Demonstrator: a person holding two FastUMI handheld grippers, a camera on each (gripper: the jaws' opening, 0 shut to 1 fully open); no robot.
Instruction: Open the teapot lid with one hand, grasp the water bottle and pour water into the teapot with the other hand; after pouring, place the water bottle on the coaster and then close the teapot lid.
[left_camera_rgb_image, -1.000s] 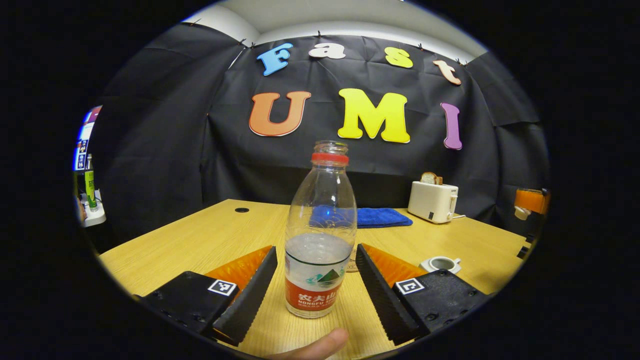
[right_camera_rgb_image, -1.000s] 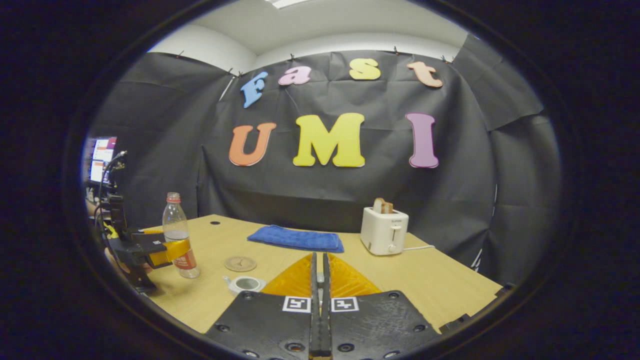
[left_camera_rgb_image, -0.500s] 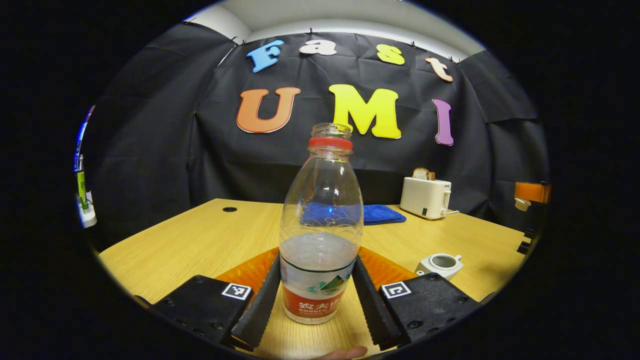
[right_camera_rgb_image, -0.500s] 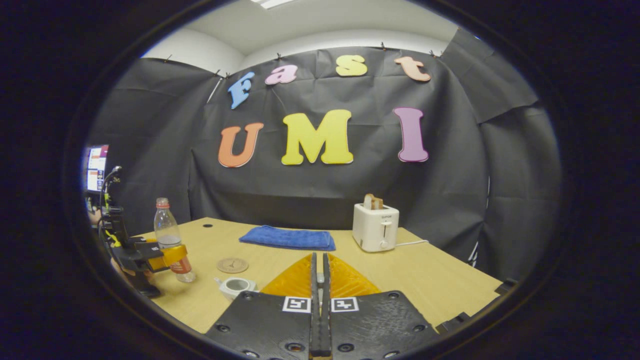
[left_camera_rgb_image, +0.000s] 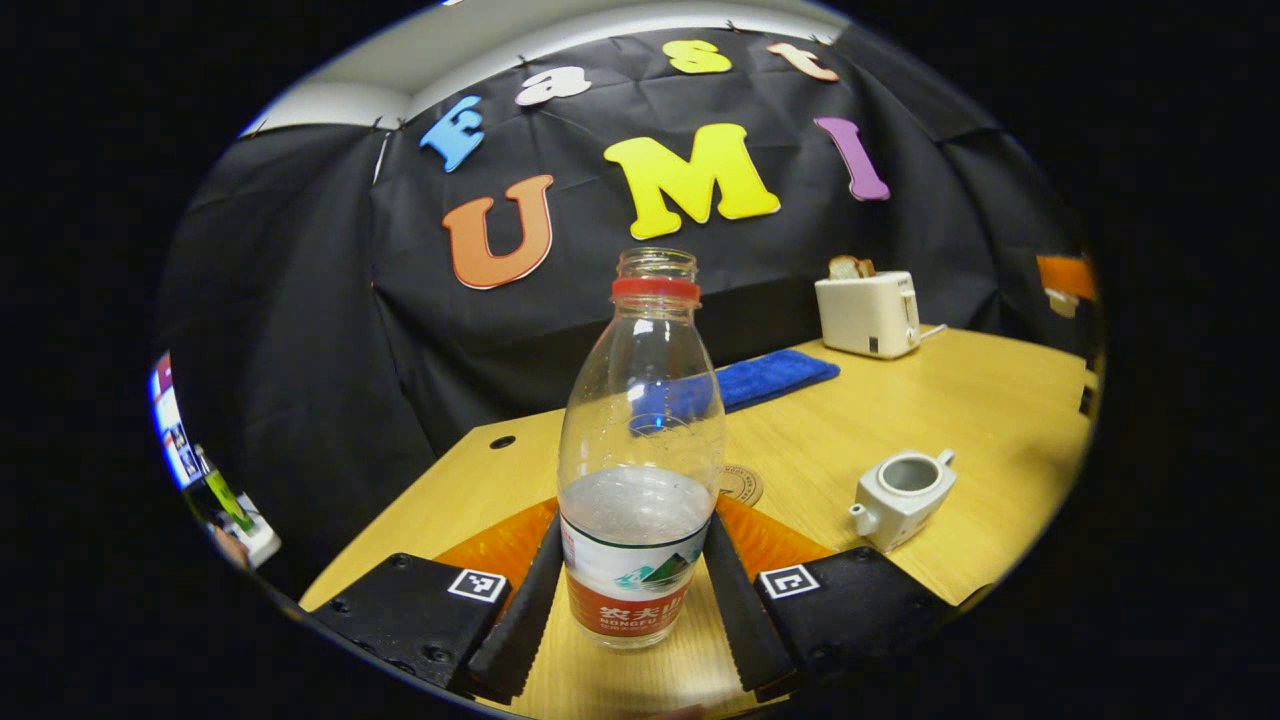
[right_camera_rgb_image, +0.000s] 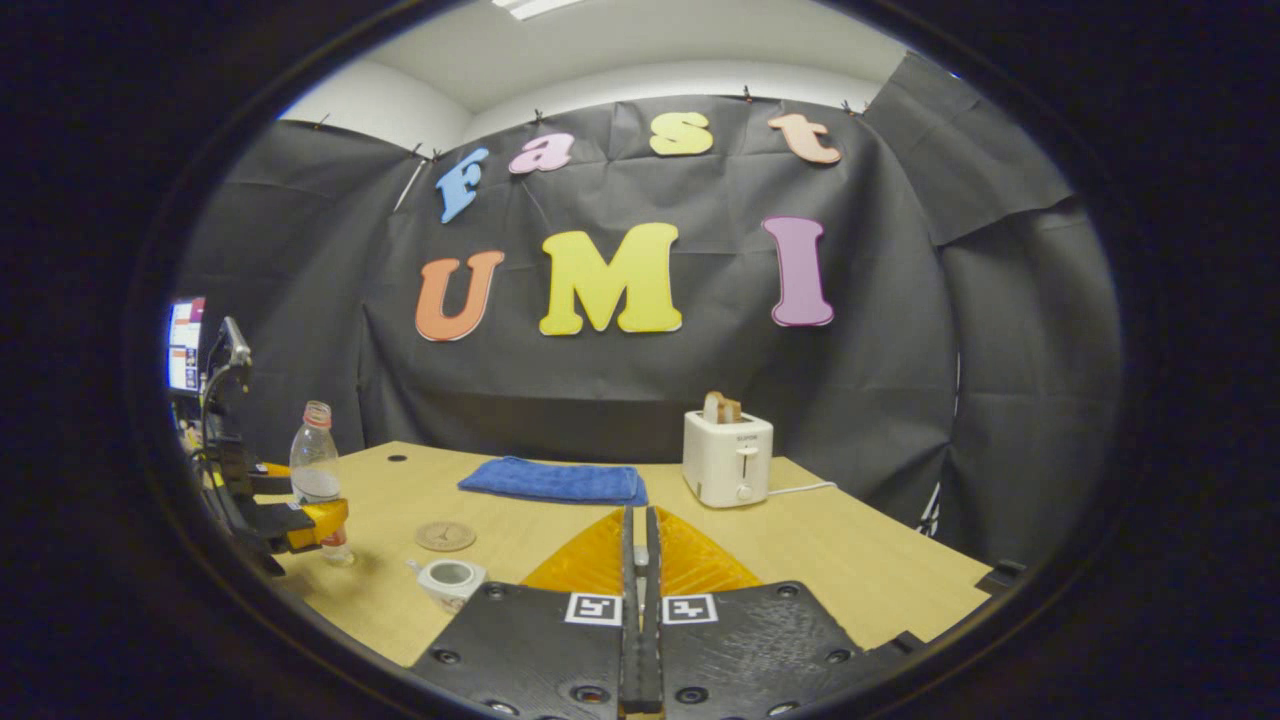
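Clear plastic water bottle (left_camera_rgb_image: 641, 470) pinched between left gripper (left_camera_rgb_image: 628, 590) fingers, lifted off table (left_camera_rgb_image: 1000, 400). Right gripper (right_camera_rgb_image: 640, 600) pressed together, apparently on lid. Open teapot (left_camera_rgb_image: 903, 490) right of bottle, near coaster (left_camera_rgb_image: 740, 483). Next, probably: carry over, tip gently.

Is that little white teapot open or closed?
Open: the teapot has no lid on, and its dark hollow shows from above.

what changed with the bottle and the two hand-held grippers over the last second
The left hand-held gripper closed its fingers from wide open onto the water bottle, then tilted and lifted it; in the right gripper view the bottle looks off the table. The right hand-held gripper stayed shut and drew back a little. Teapot, already lidless, coaster, blue cloth and toaster stayed put.
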